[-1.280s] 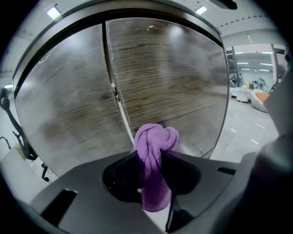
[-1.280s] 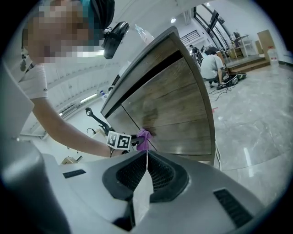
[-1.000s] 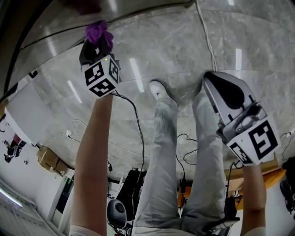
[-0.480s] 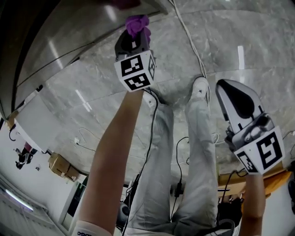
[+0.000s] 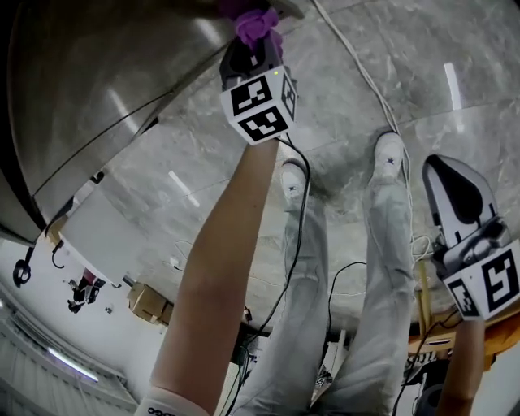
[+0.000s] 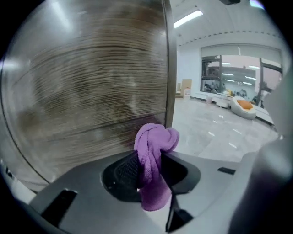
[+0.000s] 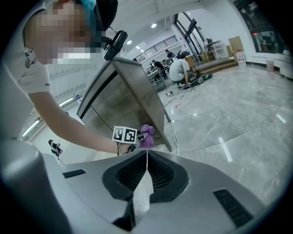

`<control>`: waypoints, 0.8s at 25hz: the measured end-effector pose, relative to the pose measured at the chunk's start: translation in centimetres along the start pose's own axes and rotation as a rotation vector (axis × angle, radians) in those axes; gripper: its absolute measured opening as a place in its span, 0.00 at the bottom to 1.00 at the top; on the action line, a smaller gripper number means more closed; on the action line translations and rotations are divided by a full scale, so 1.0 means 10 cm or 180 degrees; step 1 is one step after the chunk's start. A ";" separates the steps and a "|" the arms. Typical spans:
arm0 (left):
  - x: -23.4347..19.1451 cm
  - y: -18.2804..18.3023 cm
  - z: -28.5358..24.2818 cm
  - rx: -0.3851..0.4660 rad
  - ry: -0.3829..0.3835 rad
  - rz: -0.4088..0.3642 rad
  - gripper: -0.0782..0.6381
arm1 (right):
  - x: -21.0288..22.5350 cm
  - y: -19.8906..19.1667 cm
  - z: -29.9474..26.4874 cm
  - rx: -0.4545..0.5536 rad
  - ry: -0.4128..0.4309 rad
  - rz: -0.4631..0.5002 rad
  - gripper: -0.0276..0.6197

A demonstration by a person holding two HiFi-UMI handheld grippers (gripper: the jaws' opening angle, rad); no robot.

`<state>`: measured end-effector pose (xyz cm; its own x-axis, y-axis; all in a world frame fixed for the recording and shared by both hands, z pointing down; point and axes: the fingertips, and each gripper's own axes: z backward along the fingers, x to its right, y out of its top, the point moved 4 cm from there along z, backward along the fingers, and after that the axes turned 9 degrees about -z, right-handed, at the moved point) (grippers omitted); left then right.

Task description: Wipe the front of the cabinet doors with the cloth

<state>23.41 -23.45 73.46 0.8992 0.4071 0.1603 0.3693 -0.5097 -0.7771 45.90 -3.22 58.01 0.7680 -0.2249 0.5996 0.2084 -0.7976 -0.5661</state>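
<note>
A purple cloth (image 6: 153,151) is bunched between the jaws of my left gripper (image 6: 153,171), which is shut on it. The cloth rests against the brushed metal cabinet door (image 6: 87,87), close to the door's right edge (image 6: 168,68). In the head view the left gripper (image 5: 253,50) holds the cloth (image 5: 258,24) at the door (image 5: 81,97), near its corner. My right gripper (image 5: 445,175) hangs at the right, away from the cabinet. Its jaws (image 7: 146,167) are shut with nothing between them. From the right gripper view I see the cloth (image 7: 147,134) at the cabinet (image 7: 132,87).
The person's legs (image 5: 382,268) and white shoes (image 5: 294,180) stand on the grey marble floor. A white cable (image 5: 357,61) and black cables (image 5: 296,244) run across it. A cardboard box (image 5: 148,302) lies at the left. People sit far off (image 7: 178,68) in the hall.
The left gripper has carried the cloth to the right along the door, toward its corner. The right gripper has drifted right and lower in the head view, still shut.
</note>
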 end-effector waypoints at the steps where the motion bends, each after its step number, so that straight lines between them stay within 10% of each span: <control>1: -0.06 0.00 0.01 0.0024 -0.0039 -0.0142 0.27 | -0.04 -0.02 -0.05 0.0018 -0.0005 0.0021 0.09; 6: -0.55 -0.15 0.23 0.0038 -0.0055 -0.0438 0.27 | -0.35 -0.23 -0.22 0.0030 0.0038 0.0016 0.09; 20: -2.22 -1.04 0.94 -0.0302 0.0576 -0.0228 0.27 | -1.27 -0.55 -0.75 -0.0098 0.0172 0.0347 0.09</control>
<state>-2.62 -20.08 72.26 0.8942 0.3065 0.3262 0.4464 -0.5570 -0.7003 30.42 -0.19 57.78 0.7512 -0.3404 0.5656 0.1060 -0.7835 -0.6123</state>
